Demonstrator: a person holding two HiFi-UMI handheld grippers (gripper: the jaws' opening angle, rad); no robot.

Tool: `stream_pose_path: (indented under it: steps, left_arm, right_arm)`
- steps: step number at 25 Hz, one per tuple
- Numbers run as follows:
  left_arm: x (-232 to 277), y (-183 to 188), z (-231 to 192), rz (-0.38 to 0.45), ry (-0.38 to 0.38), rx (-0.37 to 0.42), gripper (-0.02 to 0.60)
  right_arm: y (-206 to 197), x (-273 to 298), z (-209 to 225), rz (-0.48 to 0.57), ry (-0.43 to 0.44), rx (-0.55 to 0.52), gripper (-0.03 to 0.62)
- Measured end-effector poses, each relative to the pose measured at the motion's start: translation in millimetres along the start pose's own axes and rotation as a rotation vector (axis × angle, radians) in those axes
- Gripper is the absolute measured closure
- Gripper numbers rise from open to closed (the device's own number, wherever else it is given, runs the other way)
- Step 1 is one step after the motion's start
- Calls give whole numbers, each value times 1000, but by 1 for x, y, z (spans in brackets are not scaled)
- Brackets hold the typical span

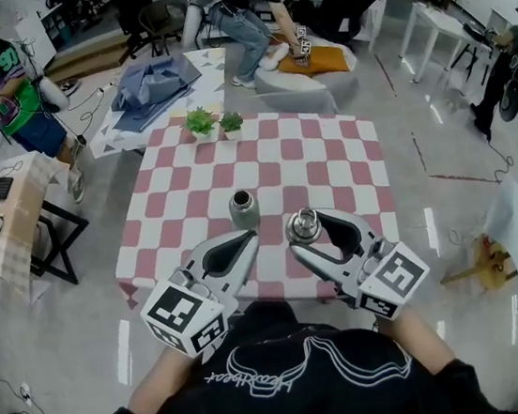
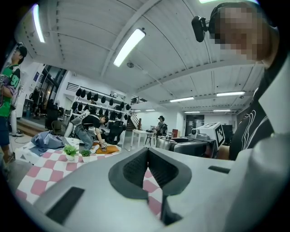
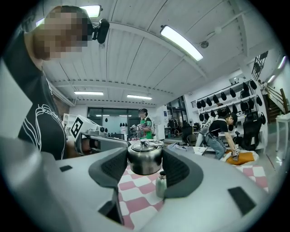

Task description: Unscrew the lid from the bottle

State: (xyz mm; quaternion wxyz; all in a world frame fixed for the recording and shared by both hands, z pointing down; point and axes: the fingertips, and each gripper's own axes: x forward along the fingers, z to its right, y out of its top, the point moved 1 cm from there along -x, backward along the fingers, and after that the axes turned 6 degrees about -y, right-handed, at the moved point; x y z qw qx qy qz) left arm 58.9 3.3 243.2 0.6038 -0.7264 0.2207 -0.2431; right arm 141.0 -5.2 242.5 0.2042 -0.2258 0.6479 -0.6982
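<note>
"Bottle (image 1: 243,210) — location?"
"Upright on the checked table (image 1: 328,159), near its front edge, neck uncapped, just ahead of the left claw (image 2: 147,168)."
"Lid (image 3: 145,157)?"
"Off the bottle — clamped between the pads of the right claw (image 3: 145,168), held above the table, to the bottle's right."
"Left claw, state?"
"Jaws together, nothing between them."
"Other items?"
"Two small potted plants (image 1: 199,121), side by side at the table's far edge."

Right edge and foot of the bottle (image 3: 160,186) behind one of the fingers (image 3: 183,174).
</note>
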Motion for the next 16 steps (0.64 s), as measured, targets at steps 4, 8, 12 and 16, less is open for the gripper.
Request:
stream_pose_path:
  steps: [4, 8, 12, 16]
  left_arm:
    - [1, -1, -2, -2, 2, -1, 575]
    - [2, 2, -4, -3, 7, 17, 575]
    - [1, 4, -8, 0, 12, 13, 575]
    - [0, -2, -10, -11, 15, 5, 575]
  right_arm:
    - [1, 4, 0, 2, 3, -1, 345]
    - [3, 9, 1, 8, 8, -4, 345]
    - [3, 12, 2, 5, 15, -3, 347]
    - [-3, 14, 2, -3, 16, 9, 347]
